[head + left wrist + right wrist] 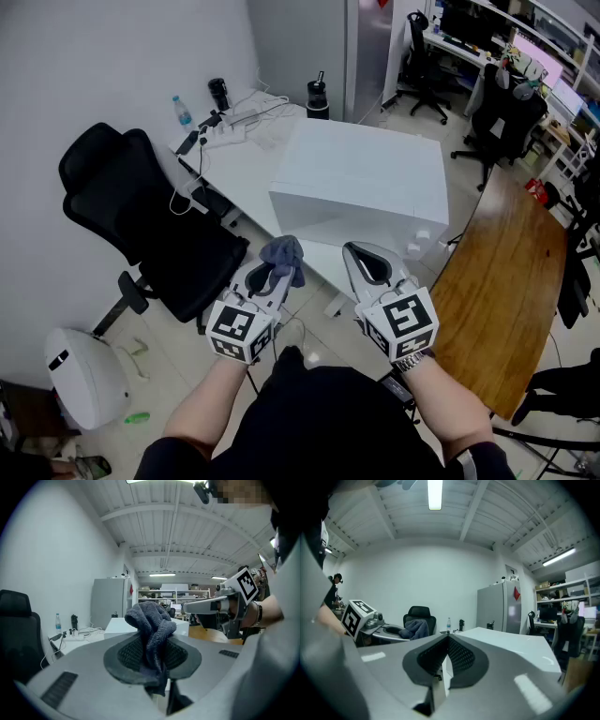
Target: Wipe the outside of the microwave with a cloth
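- Currently, L gripper (270,277): jaws clenched on cloth (284,253). Cloth is dark grey-blue terry, bunched, sticks up past the jaw tips and covers them in the left gripper view.
- R gripper (367,262): jaws pressed together, nothing betw. them; beside L gripper, apart from it.
- Microwave (361,178): white, on white desk (239,173), just ahead of both grippers. Cloth is near its lower front corner; contact can't be told.
- Black office chair (150,216): at desk's side, close to L gripper.
- Desk misc. behind the microwave: water bottle (182,111), black tumbler (218,92), black flask (318,97), power strip w/ cables (239,117).
- Wooden table (502,281): on R gripper's side, next to the microwave.
- White rounded unit (84,375): on the floor, below the chair.
- Grey fridge (499,606): far end of the room.
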Motion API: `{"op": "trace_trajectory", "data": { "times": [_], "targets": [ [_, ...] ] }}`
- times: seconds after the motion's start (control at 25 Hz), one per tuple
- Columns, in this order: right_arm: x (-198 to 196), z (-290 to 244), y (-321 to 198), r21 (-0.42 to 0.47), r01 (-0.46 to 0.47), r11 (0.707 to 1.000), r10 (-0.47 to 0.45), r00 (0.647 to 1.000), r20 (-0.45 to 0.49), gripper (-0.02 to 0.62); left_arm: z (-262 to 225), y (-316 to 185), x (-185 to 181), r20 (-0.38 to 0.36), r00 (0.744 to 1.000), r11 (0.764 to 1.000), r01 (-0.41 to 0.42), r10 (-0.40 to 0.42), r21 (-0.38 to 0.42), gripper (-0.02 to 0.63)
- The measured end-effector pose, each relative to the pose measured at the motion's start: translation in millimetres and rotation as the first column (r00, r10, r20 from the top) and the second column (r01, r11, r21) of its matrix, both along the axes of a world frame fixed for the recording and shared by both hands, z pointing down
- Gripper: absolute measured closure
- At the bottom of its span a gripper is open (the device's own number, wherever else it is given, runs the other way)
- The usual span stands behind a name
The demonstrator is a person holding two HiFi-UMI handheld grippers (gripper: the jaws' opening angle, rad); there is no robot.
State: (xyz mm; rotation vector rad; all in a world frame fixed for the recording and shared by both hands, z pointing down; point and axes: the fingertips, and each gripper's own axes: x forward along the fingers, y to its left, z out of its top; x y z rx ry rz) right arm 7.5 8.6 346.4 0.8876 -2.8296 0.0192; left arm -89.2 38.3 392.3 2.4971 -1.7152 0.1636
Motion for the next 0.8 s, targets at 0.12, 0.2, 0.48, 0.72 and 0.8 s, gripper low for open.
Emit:
{"op": "trace_trajectory", "data": {
  "times": [0.12,0.2,0.48,0.72,0.8],
  "targets": [
    [-19,4,-18,-0.005,0.011,1.000,-0.011,1.000,-0.010,0.594,9,-20,-28,0.004,0.999,0.999,0.034,-0.034,-0.006,0.517],
    [-32,8,-32,-0.009,0.013,1.000,-0.014,1.000,-0.015,0.594,18,-36,-48,0.003,0.999,0.998,0.053,-0.053,-0.015,0.517],
    [-79,17,-86,-0.024,0.018,1.000,-0.019,0.999,-0.040,0.594,55,-95,-111,0.001,0.996,0.994,0.090,-0.090,-0.066,0.517],
    [-111,20,-130,-0.036,-0.007,0.999,0.005,0.998,-0.057,0.594,89,-145,-145,0.007,0.999,0.994,0.042,-0.041,-0.103,0.517],
    [-119,22,-145,-0.041,-0.022,0.999,0.019,0.998,-0.065,0.594,100,-159,-150,0.008,1.000,0.993,0.009,-0.008,-0.116,0.517]
  ]
}}
